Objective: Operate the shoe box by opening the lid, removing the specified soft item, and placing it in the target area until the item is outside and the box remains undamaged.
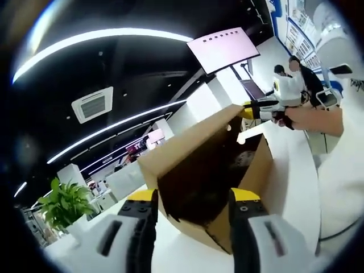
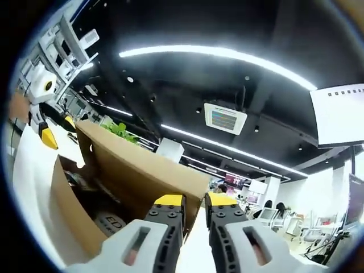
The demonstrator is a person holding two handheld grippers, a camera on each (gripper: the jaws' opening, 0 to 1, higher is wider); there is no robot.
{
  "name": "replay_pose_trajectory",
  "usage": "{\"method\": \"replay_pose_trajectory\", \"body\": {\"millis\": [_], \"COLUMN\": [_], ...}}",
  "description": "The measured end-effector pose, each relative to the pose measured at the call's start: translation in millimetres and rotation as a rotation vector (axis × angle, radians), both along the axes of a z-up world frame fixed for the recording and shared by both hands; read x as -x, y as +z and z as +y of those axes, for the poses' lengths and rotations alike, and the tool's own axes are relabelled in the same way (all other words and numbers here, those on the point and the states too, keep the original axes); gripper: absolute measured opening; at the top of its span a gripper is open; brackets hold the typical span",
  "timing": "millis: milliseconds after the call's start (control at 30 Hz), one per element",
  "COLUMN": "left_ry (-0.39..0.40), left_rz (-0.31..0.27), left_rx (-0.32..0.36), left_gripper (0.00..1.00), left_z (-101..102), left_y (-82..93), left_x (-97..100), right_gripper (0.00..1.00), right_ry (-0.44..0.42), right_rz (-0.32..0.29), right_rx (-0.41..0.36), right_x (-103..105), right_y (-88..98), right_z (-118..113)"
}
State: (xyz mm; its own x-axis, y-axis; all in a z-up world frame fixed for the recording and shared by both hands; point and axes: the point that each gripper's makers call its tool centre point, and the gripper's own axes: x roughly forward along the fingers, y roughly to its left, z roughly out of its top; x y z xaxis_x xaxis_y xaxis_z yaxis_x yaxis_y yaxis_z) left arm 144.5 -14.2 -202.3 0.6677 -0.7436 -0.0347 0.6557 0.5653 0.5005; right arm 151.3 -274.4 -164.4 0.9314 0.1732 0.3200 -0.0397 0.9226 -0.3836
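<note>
The box (image 1: 199, 170) sat on the white table (image 1: 296, 187), lid (image 2: 142, 165) raised, dark contents inside. Left gripper (image 1: 193, 213) gaped wide before it; right gripper (image 2: 194, 211) pinched the lid's edge. A plant (image 1: 65, 205) stood behind.

Open-plan office — desks (image 2: 273, 219), wall screen (image 1: 223, 49), ceiling light strips (image 2: 216, 54)

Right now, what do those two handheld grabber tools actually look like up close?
The left gripper has two black jaws, ridged on their inner faces, with yellow tips. They are studded with small screws and mounted on white shells with dark slots. The right gripper matches: black jaws, yellow tips, white slotted bodies. Seen from outside in the left gripper view, it is a white body with yellow-tipped jaws.
</note>
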Motion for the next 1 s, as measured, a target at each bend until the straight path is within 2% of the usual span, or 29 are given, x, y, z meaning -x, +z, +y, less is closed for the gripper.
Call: {"method": "replay_pose_trajectory", "body": {"millis": [100, 233, 267, 300, 367, 533, 700, 767, 800, 900, 967, 1000], "left_ry": [0.002, 0.02, -0.009, 0.002, -0.013, -0.017, -0.025, -0.053, -0.076, -0.11, -0.137, -0.149], "left_rz": [0.014, 0.012, 0.024, 0.026, 0.045, 0.047, 0.026, 0.103, 0.147, 0.17, 0.172, 0.222], "left_rx": [0.003, 0.014, 0.01, 0.019, 0.015, 0.01, -0.007, 0.032, 0.029, 0.002, 0.047, 0.074], "left_gripper": [0.49, 0.44, 0.43, 0.46, 0.48, 0.5, 0.42, 0.41, 0.43, 0.47, 0.45, 0.43], "left_z": [0, 4, 1, 3, 1, 1, 6, 4, 3, -3, -10, -13], "left_y": [-1.2, -0.4, -2.1, -0.5, -2.3, -3.0, -1.1, -5.0, -9.7, -18.1, -19.0, -21.7], "left_x": [-0.4, -3.7, -0.7, -1.6, 0.0, -0.4, -4.5, -2.4, 0.1, 2.4, 1.8, 2.0], "right_gripper": [0.15, 0.24, 0.21, 0.2, 0.18, 0.15, 0.1, 0.08, 0.07, 0.04, 0.04, 0.04], "right_ry": [-0.009, -0.013, -0.012, -0.03, -0.036, -0.04, -0.054, -0.059, -0.058, -0.057, -0.042, -0.03], "right_rz": [0.025, 0.073, 0.055, 0.031, 0.034, 0.03, 0.036, 0.041, 0.042, 0.054, 0.062, 0.071], "right_rx": [-0.011, -0.047, -0.029, 0.016, 0.028, 0.037, 0.037, 0.023, 0.018, 0.014, -0.004, -0.03], "right_x": [-4, -7, -6, -5, -6, -7, -9, -10, -10, -13, -14, -14], "right_y": [-3.6, -9.0, -6.5, -3.0, -4.0, -1.4, 1.2, 3.2, 2.7, 3.5, 5.7, 6.3], "right_z": [-4, -6, -4, -4, -1, -1, -5, -8, -8, -10, -11, -11]}}
